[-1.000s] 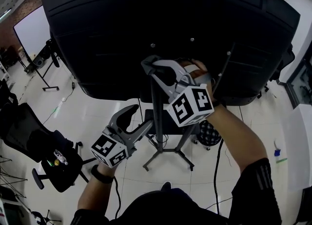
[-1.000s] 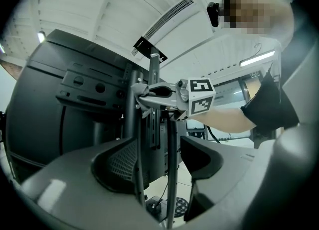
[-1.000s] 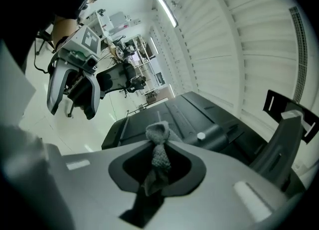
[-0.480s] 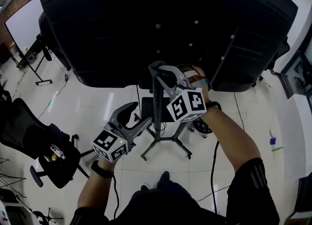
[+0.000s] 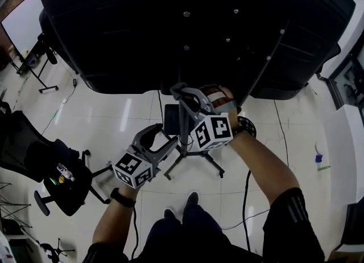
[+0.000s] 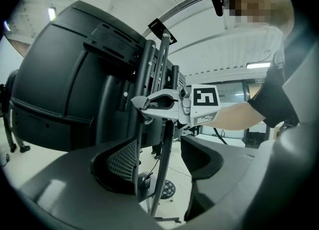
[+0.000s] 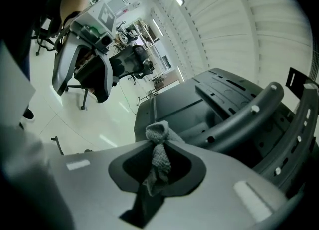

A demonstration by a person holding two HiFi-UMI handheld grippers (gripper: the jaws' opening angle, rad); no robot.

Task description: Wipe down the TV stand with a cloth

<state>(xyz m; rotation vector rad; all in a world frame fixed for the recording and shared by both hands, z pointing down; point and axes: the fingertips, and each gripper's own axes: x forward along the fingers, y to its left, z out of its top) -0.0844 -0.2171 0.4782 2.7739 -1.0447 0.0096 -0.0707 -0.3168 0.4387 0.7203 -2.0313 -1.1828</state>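
My right claw (image 5: 177, 91) pinches a grey cloth (image 7: 158, 150) at the TV stand pole (image 5: 183, 124); my left claw (image 5: 161, 138) hangs open just beside that pole.

**Head view.** My highest camera. It faces steeply down past the TV back (image 5: 187, 28) to the floor (image 5: 114, 119), at middling range. It takes in both grippers and the stand pole (image 5: 183, 120).

**Left gripper view.** This one rides the left gripper (image 5: 161, 139) and faces level along its jaws, close to the pole, with the TV back on its left. With the head view I get the pole and the right gripper (image 6: 142, 105) in common.

**Right gripper view.** This one rides the right gripper and faces the TV back at close range. The cloth (image 7: 158, 154) sits nearest the lens. The left gripper shows at upper left.
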